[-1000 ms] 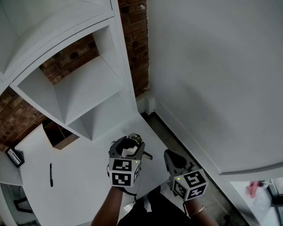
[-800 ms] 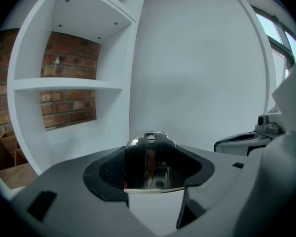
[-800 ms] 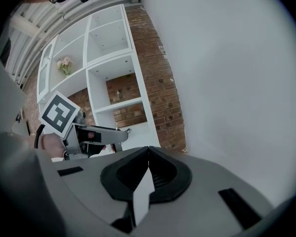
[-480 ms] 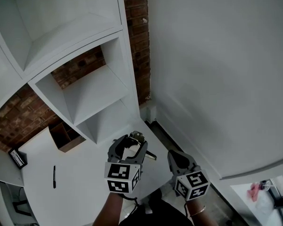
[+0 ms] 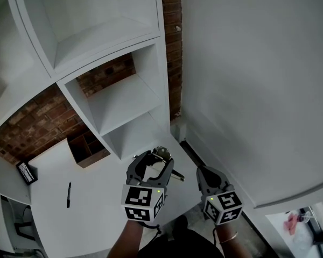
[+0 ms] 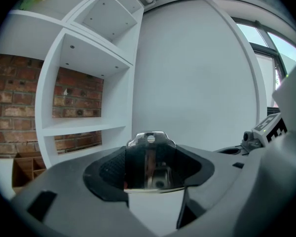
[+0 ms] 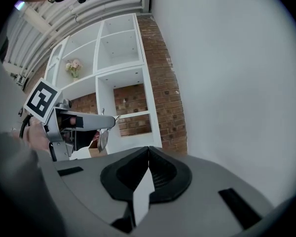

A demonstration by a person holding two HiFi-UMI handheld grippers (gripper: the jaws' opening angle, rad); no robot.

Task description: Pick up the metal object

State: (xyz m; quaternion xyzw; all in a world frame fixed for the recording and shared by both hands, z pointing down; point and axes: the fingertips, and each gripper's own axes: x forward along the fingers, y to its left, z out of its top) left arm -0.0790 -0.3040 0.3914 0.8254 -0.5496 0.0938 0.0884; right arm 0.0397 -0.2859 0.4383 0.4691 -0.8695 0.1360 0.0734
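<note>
The metal object is a shiny, flat steel piece with a small hole near its top. It stands upright between the jaws of my left gripper, which is shut on it. In the head view the left gripper holds the metal object above the white desk, near the shelf unit's lower corner. Just to its right, my right gripper has its jaws closed together with nothing between them. The right gripper view shows those closed jaws, with the left gripper and the dangling metal object off to the left.
A white shelf unit against a brick wall rises behind the desk. A wooden box, a black pen and a small dark item lie on the desk's left. A plain white wall fills the right side.
The head view has swung, so the shelves and desk sit further right and lower. Both grippers hold about the same pose, the left still clamped on the metal object.
</note>
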